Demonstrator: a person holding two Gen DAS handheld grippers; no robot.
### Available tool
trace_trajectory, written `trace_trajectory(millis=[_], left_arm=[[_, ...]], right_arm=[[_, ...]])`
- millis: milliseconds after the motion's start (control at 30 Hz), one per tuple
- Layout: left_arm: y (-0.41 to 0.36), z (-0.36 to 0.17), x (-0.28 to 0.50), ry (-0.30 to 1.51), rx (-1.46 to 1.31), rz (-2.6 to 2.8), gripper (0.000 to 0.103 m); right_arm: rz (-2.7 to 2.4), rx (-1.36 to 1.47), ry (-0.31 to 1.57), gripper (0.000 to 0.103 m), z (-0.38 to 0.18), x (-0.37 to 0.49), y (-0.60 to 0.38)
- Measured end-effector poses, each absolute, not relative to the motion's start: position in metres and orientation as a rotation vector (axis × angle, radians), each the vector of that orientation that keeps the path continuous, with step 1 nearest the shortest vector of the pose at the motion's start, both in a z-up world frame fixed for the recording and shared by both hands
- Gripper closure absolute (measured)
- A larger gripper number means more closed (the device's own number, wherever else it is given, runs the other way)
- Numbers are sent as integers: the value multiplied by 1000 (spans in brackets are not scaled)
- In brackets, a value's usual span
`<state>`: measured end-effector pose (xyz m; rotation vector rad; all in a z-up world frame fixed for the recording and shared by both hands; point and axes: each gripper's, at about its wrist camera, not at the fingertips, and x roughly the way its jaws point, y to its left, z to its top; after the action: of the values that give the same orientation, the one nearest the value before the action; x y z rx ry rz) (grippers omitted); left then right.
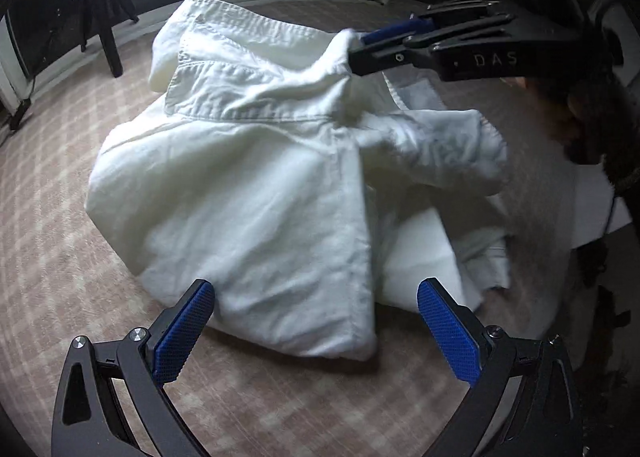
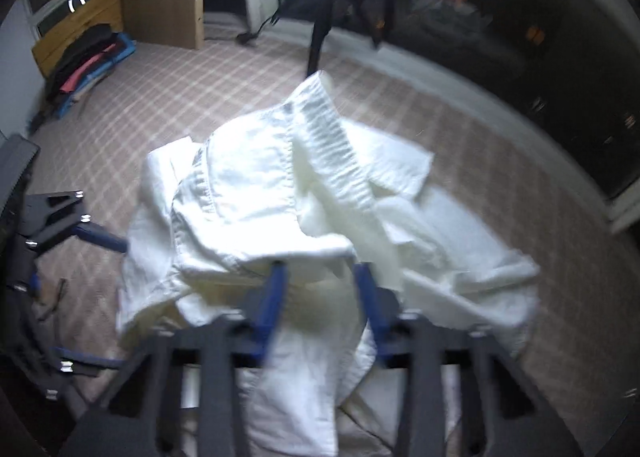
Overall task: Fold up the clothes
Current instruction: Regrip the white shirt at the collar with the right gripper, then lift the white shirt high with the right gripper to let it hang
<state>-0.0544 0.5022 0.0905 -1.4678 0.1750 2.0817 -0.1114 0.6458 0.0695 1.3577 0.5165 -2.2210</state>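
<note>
right gripper (image 1: 352, 45) pinching white shirt (image 1: 248, 177), motion-blurred

Only text: "DAS", raised letters on right tool (image 1: 356, 45) body.

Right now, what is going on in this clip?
A person is folding a white shirt on a plaid-patterned surface, with hand-held tongs in each hand. The right tongs are shut on a bunch of the shirt's fabric near the collar and hold it raised off the surface. The left tongs hang open just short of the shirt's near edge, gripping nothing. The shirt is rumpled and only partly gathered, not yet a neat fold.
</note>
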Motion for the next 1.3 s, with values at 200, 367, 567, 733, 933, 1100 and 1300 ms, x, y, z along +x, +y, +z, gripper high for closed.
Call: trace_trajectory(millis=[200, 367, 567, 733, 933, 1100, 1300], left_arm=[[501, 93, -54, 218, -1453, 2083, 3], [499, 92, -56, 208, -1479, 2077, 3], [495, 96, -58, 204, -1489, 2078, 3], [493, 102, -60, 195, -1490, 2080, 3], [491, 115, -50, 164, -1444, 2104, 3], [488, 140, -54, 146, -1359, 2153, 3], [474, 204, -50, 107, -1162, 2239, 3]], right_arm=[[-2142, 1366, 563, 49, 62, -124, 643], [-2048, 1414, 514, 59, 51, -132, 641], [-1979, 1452, 519, 65, 38, -120, 638], [-2016, 1535, 409, 100, 23, -127, 642], [-2284, 1287, 374, 100, 120, -100, 650], [-2544, 986, 346, 101, 251, -75, 642], [-2662, 742, 423, 101, 385, -44, 583]])
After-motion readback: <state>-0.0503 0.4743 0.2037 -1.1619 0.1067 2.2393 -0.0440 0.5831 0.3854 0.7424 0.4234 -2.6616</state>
